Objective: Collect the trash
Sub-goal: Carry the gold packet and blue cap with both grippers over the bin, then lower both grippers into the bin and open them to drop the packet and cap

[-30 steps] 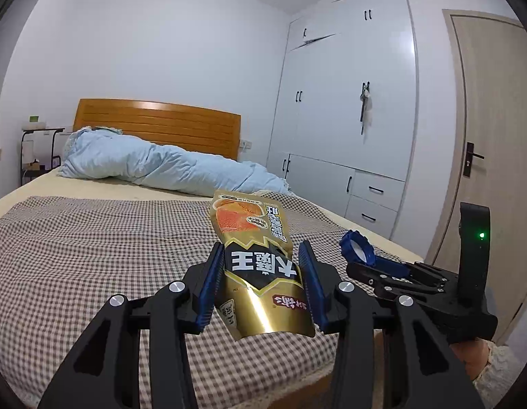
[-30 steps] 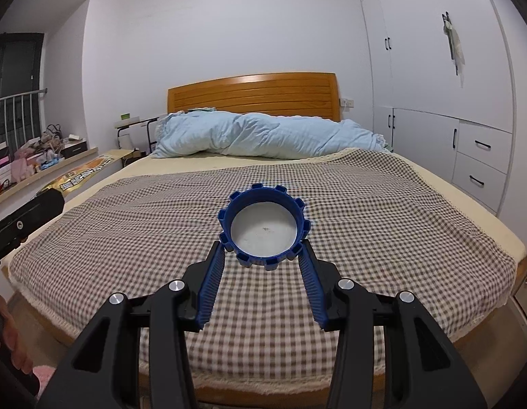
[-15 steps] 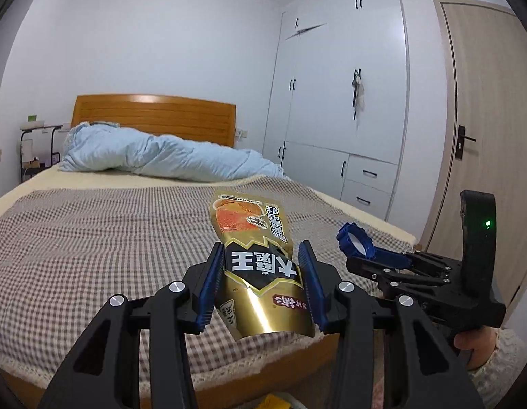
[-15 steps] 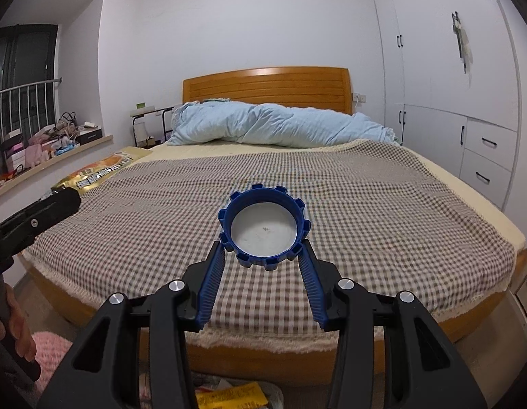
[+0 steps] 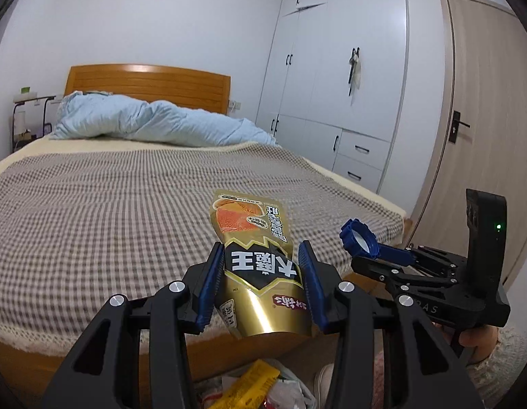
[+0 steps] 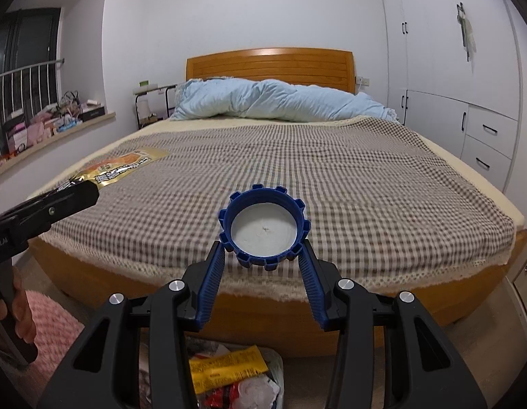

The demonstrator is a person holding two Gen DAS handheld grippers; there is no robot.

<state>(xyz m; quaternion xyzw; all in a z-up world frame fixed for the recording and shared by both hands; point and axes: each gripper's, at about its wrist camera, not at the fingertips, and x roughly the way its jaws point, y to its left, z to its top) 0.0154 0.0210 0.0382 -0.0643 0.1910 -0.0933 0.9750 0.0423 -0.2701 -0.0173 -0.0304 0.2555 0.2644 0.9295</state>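
- You are holding the gold snack wrapper (image 5: pixel 260 272) clamped between the pads of your left gripper (image 5: pixel 261 283), out past the foot of the bed (image 5: pixel 127 211) and above the floor beside it.
- You are pinching the blue bottle cap (image 6: pixel 264 226) by its ribbed rim in your right gripper (image 6: pixel 263 255), its white inside facing the camera, also off the foot of the bed.
- You are bringing both grippers lower than they were a second ago: the checked blanket (image 6: pixel 314 177) that then filled the lower part of each view is now sitting higher, and the wooden bed frame is coming into sight under it.
- You are now seeing, below the foot of the bed, the trash bag (image 6: pixel 273 368), with a yellow packet (image 6: pixel 226 369) and crumpled white scraps inside; a second ago neither camera showed it. I take it for a bag or small bin, since your gripper arms are covering most of it.
- Neither grip is changing; both pieces are sitting as before between the pads.
- You appear to be lining up the drop: both pieces are clear of the bed, the bag is underneath, and letting go over its mouth is what remains.
- Your right hand (image 5: pixel 478 339) is showing low at the far side from the bed.
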